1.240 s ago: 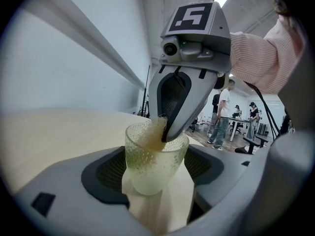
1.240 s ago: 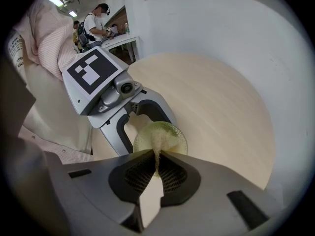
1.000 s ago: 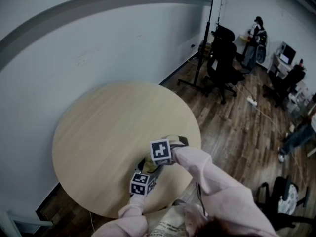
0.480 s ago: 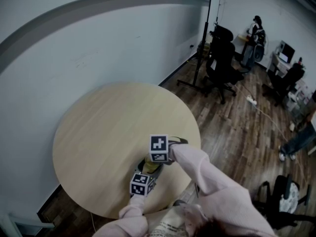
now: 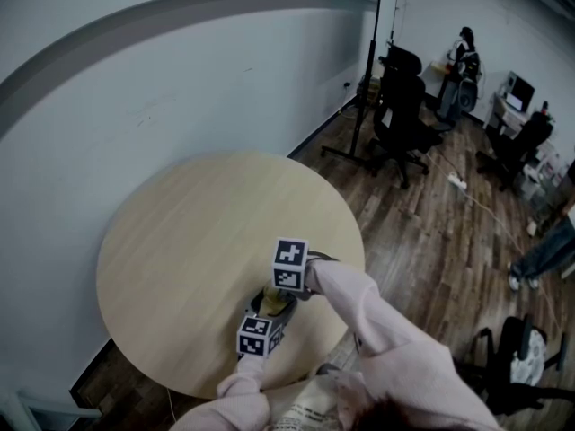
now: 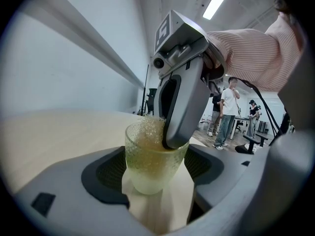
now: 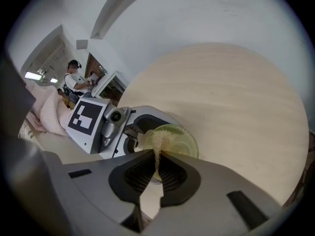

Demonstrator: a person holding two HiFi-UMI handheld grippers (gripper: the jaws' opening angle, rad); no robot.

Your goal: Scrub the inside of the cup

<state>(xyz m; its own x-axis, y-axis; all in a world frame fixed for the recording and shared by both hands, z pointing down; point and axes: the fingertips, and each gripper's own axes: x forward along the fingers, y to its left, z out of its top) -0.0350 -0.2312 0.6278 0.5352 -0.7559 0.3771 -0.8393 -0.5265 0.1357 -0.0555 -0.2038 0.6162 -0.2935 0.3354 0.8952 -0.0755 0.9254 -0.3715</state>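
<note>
Just inside the lower rim of the round wooden table (image 5: 180, 232), at lower centre of the head view, the cup (image 6: 152, 161) stands upright. It is a pale green, textured glass. The left gripper (image 6: 156, 178) holds it, jaws set narrow with a dark ribbed pad pressed against each side of its wall.

From above, the right gripper (image 7: 156, 173) reaches down so that its tip sits inside the cup's mouth. Its jaws are nearly together, pinching a thin tuft of a golden mesh scrubber (image 7: 157, 149). The rest of the scrubber fills the upper part of the cup and bristles just over the rim at the left in the left gripper view. The right gripper's tip leans against the right side of the cup's rim in that view.

The tabletop spreads bare toward the upper left of the head view, all the way to its far edge, which lies close to the pale wall (image 5: 135, 88). To the right, the table's edge drops to dark plank floor (image 5: 431, 232). Farther off at upper right stand a tall stand (image 5: 368, 79) and black office chairs (image 5: 404, 106), well apart from the table. People (image 6: 227, 112) stand in the far background.
</note>
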